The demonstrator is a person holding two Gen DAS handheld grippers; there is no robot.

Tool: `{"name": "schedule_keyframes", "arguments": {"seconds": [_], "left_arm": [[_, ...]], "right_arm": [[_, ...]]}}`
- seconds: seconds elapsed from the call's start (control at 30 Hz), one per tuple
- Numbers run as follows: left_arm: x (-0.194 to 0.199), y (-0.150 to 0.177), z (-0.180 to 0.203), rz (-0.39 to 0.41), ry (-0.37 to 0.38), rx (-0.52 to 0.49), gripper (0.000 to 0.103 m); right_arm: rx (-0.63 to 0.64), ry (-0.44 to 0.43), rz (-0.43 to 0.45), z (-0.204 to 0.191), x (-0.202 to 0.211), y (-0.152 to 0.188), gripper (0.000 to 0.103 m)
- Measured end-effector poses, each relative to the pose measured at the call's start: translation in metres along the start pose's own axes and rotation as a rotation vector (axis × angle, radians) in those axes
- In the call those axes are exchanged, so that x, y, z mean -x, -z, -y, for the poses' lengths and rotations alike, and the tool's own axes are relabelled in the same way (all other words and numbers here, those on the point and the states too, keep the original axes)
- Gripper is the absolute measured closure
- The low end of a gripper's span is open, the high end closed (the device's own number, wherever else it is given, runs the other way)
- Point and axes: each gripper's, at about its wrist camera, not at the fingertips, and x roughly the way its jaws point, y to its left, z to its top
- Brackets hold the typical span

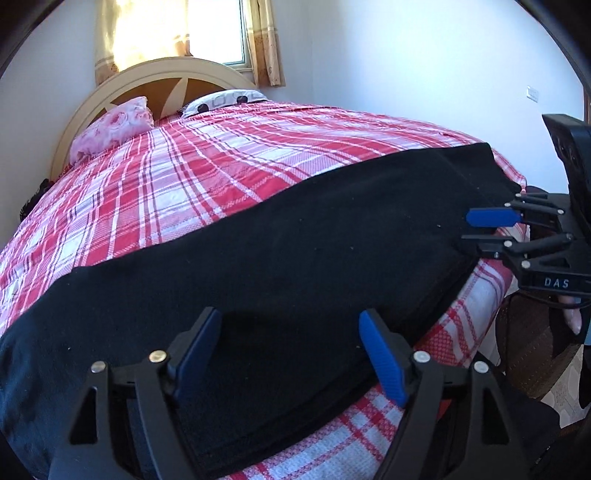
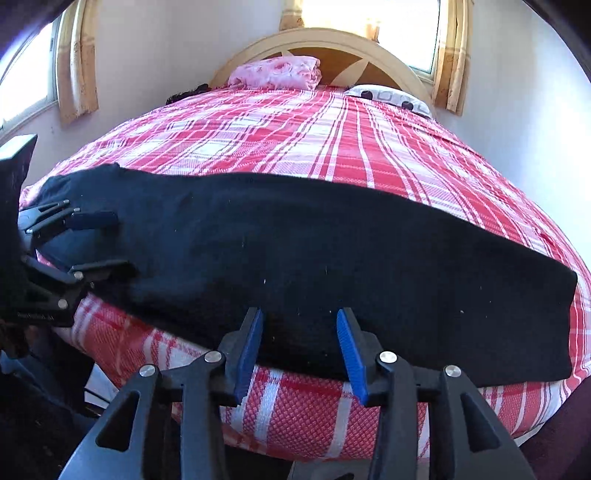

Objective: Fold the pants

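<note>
Black pants [image 1: 295,251] lie flat in a long strip along the near edge of a bed with a red and white plaid cover [image 1: 207,162]; they also show in the right wrist view [image 2: 332,251]. My left gripper [image 1: 291,354] is open, its blue pads astride the near edge of the pants toward their left end. My right gripper [image 2: 299,350] is open at the near edge of the pants, and it shows in the left wrist view [image 1: 476,229] at their right end. The left gripper shows in the right wrist view [image 2: 107,240], open over the cloth.
A pink pillow [image 1: 114,129] and a white patterned pillow [image 1: 225,99] lie by the curved headboard [image 1: 155,74]. Curtained windows [image 1: 221,29] stand behind it. White walls lie on both sides. The floor [image 1: 535,354] shows past the bed's right corner.
</note>
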Motion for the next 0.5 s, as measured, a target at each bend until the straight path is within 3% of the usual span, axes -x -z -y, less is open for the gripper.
{"name": "schedule_keyframes", "arguments": {"seconds": [0.13, 0.33, 0.5], "left_arm": [[0.000, 0.001, 0.006, -0.013, -0.028, -0.006, 0.012], [0.001, -0.003, 0.006, -0.033, -0.038, 0.001, 0.011], [0.008, -0.014, 0.016, -0.006, -0.060, -0.043, 0.007]], "right_arm": [[0.005, -0.001, -0.019, 0.000, 0.000, 0.005, 0.059], [0.004, -0.023, -0.024, 0.002, 0.005, 0.013, 0.058], [0.018, -0.026, -0.031, 0.000, 0.007, 0.015, 0.056]]}}
